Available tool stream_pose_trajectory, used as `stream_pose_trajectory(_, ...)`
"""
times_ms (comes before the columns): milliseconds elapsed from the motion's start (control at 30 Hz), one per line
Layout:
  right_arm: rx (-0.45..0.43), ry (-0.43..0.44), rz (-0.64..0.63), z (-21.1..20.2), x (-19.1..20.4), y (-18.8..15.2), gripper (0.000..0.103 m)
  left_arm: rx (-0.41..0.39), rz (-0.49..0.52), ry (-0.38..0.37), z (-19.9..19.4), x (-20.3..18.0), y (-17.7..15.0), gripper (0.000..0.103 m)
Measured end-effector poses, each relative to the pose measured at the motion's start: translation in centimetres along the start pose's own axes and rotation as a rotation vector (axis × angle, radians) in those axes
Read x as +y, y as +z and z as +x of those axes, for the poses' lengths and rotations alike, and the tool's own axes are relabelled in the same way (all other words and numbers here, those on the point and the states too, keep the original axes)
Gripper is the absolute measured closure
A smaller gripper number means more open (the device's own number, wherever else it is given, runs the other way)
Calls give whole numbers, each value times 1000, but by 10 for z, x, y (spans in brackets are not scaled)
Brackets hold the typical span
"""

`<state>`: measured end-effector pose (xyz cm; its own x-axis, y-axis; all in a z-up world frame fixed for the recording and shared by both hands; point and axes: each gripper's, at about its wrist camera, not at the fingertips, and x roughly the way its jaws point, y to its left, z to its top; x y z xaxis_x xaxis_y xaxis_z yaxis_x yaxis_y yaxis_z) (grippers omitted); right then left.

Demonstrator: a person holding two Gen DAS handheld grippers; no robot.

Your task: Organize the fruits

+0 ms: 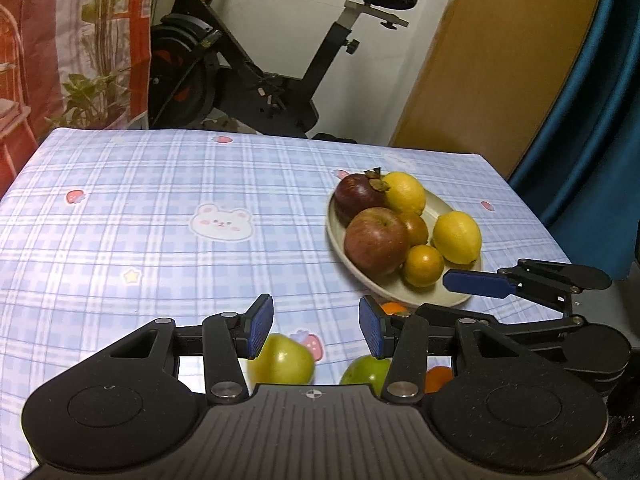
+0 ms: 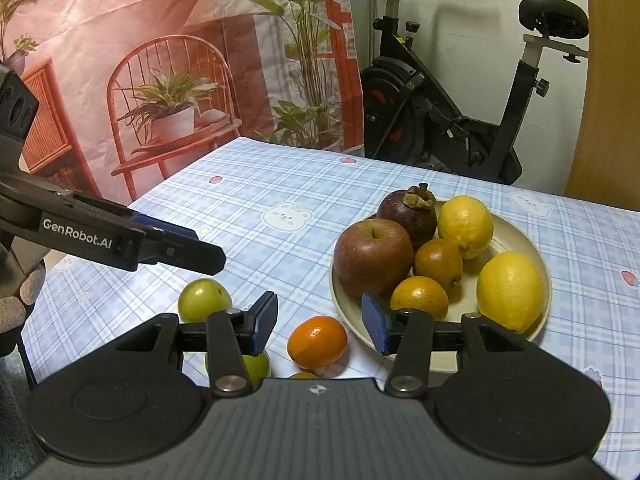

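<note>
We are holding the left gripper (image 1: 316, 326) above the near part of the table (image 1: 140, 200), with its jaws parted and nothing between the pads; one green fruit (image 1: 285, 360) is lying on the cloth just under its left finger, and a second green fruit (image 1: 366, 370) is lying under its right finger. We are keeping the right gripper (image 2: 319, 318) beside it, also with jaws apart and empty, its right finger hanging over the near rim of the plate (image 2: 536, 256).

Going outward from the right gripper, a small orange (image 2: 317, 342) is resting on the cloth just beside the plate, and another orange piece (image 2: 303, 376) is showing only a little at the edge of the gripper body, so we cannot tell what it is exactly.

On the plate we are seeing six fruits already gathered: an apple (image 2: 373, 258), a mangosteen (image 2: 408, 210), two lemons (image 2: 465, 222) (image 2: 510, 290) and two dark oranges (image 2: 438, 262) (image 2: 419, 298).

We are judging that the larger part is done. The loose fruits on the cloth, at least three, are still waiting to go onto the plate, and neither gripper is grasping one now.
</note>
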<state>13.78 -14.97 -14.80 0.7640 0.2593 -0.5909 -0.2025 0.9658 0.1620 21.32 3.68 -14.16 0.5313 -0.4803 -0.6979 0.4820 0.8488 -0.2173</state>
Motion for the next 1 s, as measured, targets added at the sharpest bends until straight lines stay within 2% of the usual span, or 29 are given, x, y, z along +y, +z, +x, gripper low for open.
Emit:
stream_pose_trajectory(633, 15, -1, 0, 5, 3, -2, 53, -23, -44, 36, -13, 29, -5, 53)
stream_pose_trajectory(1000, 29, 22, -10, 9, 7, -3, 53, 5, -51, 21, -6, 30, -13, 53)
